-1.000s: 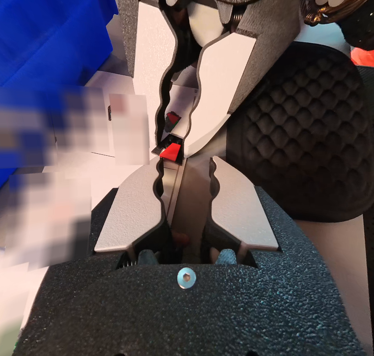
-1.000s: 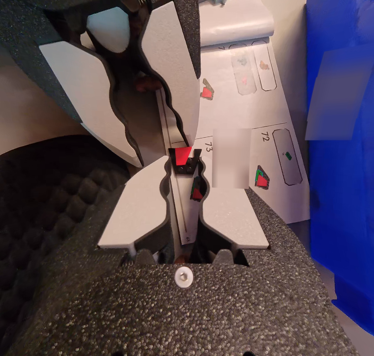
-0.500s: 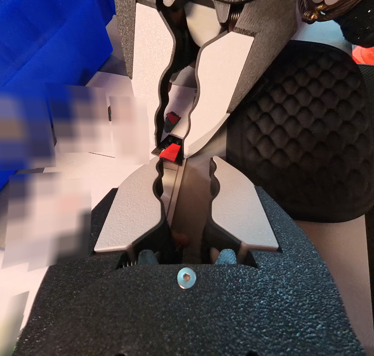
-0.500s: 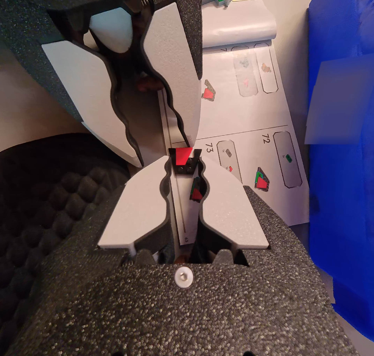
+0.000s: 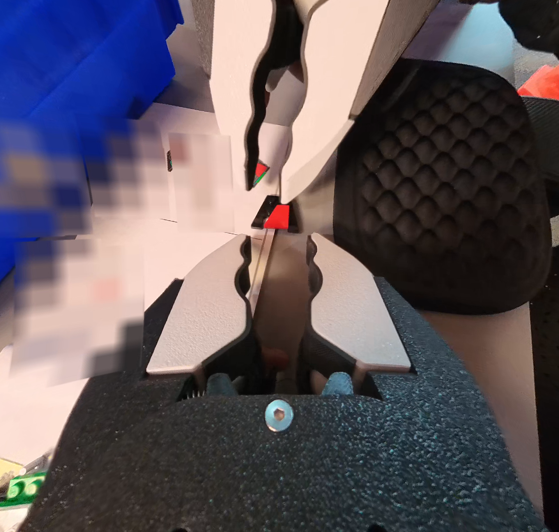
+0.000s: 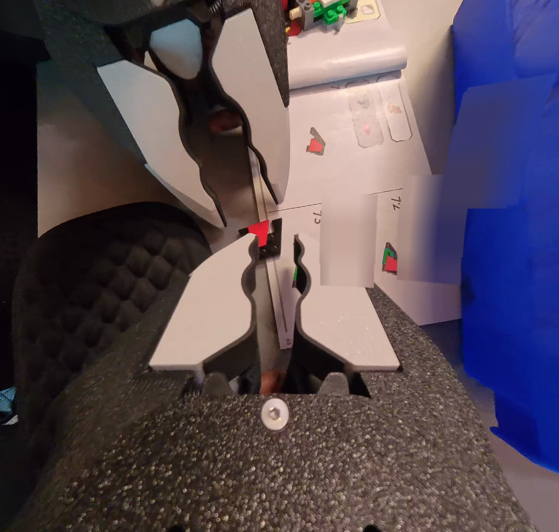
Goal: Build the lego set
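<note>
Left gripper (image 5: 279, 237) and right gripper (image 6: 276, 239) face each other tip to tip, both with fingers parted and gripping nothing. The small black wedge plate topped by a red sloped tile (image 6: 266, 237) lies between them at the inner edge of the open white instruction booklet (image 6: 348, 160), touching the right gripper's left fingertip (image 6: 242, 245). A partly built multicoloured brick model (image 6: 320, 3) stands at the booklet's far edge.
</note>
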Demonstrator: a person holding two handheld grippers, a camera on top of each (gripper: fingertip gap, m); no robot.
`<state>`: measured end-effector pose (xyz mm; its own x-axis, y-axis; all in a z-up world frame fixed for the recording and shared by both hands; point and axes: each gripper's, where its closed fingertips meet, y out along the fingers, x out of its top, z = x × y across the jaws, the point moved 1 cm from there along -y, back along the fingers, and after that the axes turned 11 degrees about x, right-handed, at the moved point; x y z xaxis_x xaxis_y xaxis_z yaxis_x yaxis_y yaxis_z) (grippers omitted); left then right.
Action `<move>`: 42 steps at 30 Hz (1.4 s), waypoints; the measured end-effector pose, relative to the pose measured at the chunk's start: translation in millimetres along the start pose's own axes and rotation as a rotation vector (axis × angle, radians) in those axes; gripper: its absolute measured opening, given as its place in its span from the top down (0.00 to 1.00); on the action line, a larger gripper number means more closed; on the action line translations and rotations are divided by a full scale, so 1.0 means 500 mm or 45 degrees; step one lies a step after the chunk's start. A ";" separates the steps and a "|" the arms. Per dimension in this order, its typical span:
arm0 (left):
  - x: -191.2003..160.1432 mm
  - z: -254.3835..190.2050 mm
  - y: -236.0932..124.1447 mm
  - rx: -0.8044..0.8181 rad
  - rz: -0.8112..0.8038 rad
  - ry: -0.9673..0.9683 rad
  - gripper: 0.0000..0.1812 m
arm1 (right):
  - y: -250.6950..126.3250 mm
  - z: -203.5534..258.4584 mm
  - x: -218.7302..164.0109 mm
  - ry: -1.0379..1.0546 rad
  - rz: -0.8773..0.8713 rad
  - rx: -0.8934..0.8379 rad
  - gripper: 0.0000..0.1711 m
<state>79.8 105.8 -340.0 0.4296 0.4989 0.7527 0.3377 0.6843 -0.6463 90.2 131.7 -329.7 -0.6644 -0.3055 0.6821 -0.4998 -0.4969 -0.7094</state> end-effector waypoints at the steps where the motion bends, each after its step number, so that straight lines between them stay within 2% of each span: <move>1: 0.000 -0.001 -0.001 0.002 0.001 0.011 0.83 | 0.001 0.001 -0.002 -0.007 0.010 -0.004 0.91; 5: -0.008 0.003 0.000 0.039 0.037 0.061 0.89 | -0.002 0.018 -0.003 -0.037 0.018 0.038 0.81; 9: -0.007 0.005 0.004 0.050 0.048 0.074 0.89 | 0.008 0.003 -0.040 -0.050 0.195 -0.040 0.71; 13: 0.003 0.022 -0.004 0.070 0.004 0.007 0.89 | 0.017 -0.003 -0.020 -0.080 0.131 -0.046 0.85; 19: 0.012 0.067 -0.024 0.190 -0.053 -0.065 0.91 | 0.019 -0.052 -0.006 0.028 0.090 -0.108 0.89; 22: 0.010 0.072 -0.026 0.212 -0.052 -0.059 0.91 | 0.016 -0.048 0.007 0.011 0.045 -0.072 0.87; 26: 0.004 0.063 -0.019 0.191 -0.031 -0.017 0.86 | 0.005 -0.037 0.015 -0.041 0.006 -0.053 0.75; 28: 0.000 0.056 -0.009 0.160 0.003 0.003 0.81 | 0.016 -0.036 0.011 -0.017 0.018 -0.053 0.71; 30: -0.001 0.048 -0.003 0.126 0.022 -0.005 0.79 | 0.031 -0.040 0.003 -0.002 0.036 -0.064 0.67; 38: 0.004 0.032 -0.046 0.003 -0.077 -0.095 0.79 | 0.021 -0.041 0.022 -0.118 -0.045 0.055 0.75; 42: 0.016 0.030 -0.081 -0.008 -0.172 -0.145 0.79 | 0.033 -0.044 0.018 -0.122 0.005 0.140 0.75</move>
<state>56.8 90.2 -306.1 0.2824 0.4595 0.8421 0.3914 0.7462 -0.5385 63.9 138.6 -339.2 -0.6077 -0.3812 0.6967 -0.4299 -0.5797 -0.6922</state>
